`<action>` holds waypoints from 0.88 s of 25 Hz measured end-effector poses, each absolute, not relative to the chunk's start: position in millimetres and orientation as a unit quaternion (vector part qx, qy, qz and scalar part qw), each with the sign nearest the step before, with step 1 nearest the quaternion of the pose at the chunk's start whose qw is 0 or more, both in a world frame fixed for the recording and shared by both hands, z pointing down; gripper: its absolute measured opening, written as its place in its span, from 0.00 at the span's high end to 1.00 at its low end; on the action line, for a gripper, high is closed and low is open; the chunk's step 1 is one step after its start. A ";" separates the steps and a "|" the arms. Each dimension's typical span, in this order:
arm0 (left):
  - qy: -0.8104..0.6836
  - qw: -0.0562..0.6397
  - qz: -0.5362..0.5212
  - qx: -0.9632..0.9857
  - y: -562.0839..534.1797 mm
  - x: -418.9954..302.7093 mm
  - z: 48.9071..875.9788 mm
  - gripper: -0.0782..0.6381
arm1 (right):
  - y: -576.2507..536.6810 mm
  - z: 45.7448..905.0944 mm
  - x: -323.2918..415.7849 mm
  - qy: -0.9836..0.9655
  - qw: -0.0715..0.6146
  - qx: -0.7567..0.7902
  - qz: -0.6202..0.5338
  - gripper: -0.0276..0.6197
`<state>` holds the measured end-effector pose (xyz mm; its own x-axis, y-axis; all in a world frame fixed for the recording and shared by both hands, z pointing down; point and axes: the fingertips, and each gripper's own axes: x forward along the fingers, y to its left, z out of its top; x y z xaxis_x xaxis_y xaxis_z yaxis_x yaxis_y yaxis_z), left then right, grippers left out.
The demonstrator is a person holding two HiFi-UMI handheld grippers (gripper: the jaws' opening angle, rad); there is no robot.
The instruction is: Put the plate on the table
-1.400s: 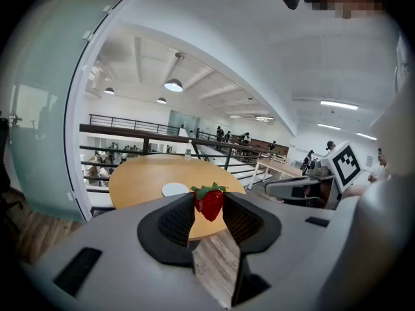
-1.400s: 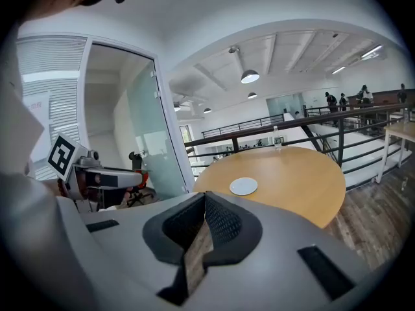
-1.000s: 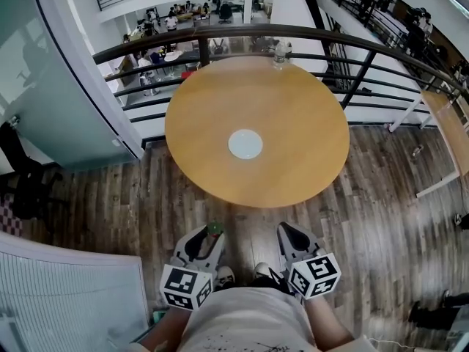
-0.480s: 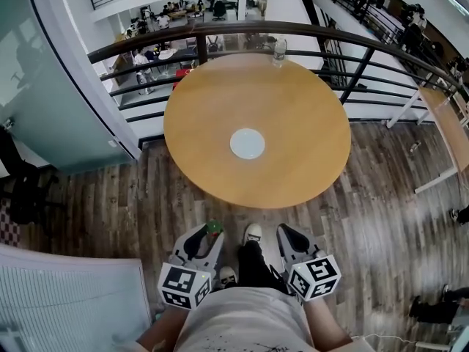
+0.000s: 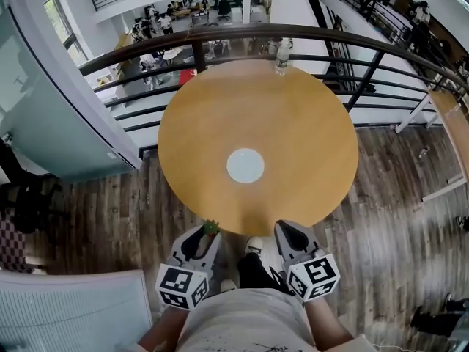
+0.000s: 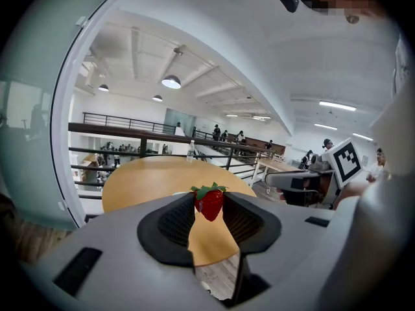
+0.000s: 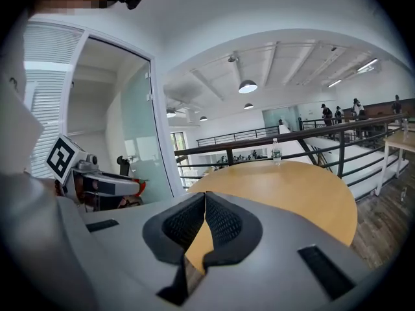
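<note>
Table (image 5: 293, 138): smooth wood-look top, light brown, satin sheen.
Plate (image 5: 245, 165), at the table's middle: white, smooth, faintly glossy.
Floor (image 5: 110, 211) around the table: dark wood planks, grainy, matt.
Railing (image 5: 220, 35) behind the table: dark metal, smooth.
Bottle (image 5: 282, 53) at the table's far edge: clear plastic.
Left gripper (image 5: 208, 235): matt grey plastic shell, black ribbed pads (image 6: 175, 222).
Strawberry (image 6: 209, 201): glossy red.

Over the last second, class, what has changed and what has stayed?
The person has stepped toward the table, so its near edge now lies close to the left gripper and right gripper. Nothing was taken or released. Unchanged: the left gripper clamps the strawberry, the right is shut and empty, the plate sits mid-table, the bottle at the far edge.
</note>
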<state>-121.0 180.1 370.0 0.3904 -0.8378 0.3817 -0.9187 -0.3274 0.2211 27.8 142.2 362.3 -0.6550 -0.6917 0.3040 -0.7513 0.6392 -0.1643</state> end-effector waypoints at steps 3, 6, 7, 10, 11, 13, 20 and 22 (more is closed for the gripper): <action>-0.548 0.201 0.102 0.806 144.7 -115.0 368.3 0.68 | 104.2 361.7 36.8 -0.900 0.108 0.399 0.140 0.92; -0.555 0.199 0.100 0.801 113.3 -109.0 365.1 0.68 | 70.9 360.9 46.2 -0.902 0.106 0.393 0.141 0.92; -0.558 0.199 0.100 0.799 104.5 -106.3 364.8 0.68 | 61.7 361.5 49.6 -0.904 0.105 0.391 0.141 0.92; -0.567 0.200 0.099 0.793 83.4 -99.1 364.3 0.68 | 37.5 363.2 58.1 -0.906 0.108 0.382 0.144 0.92; -0.570 0.200 0.098 0.791 78.0 -97.6 363.7 0.68 | 30.7 363.3 59.6 -0.907 0.109 0.379 0.145 0.92; -0.575 0.200 0.097 0.788 69.7 -95.5 363.6 0.68 | 20.0 363.7 61.0 -0.910 0.111 0.373 0.147 0.92; -0.583 0.210 0.102 0.778 53.0 -93.6 370.6 0.68 | -0.2 366.1 63.7 -0.912 0.116 0.364 0.152 0.92; -0.583 0.210 0.105 0.778 48.9 -96.1 369.4 0.68 | -3.7 364.5 61.8 -0.911 0.116 0.364 0.155 0.92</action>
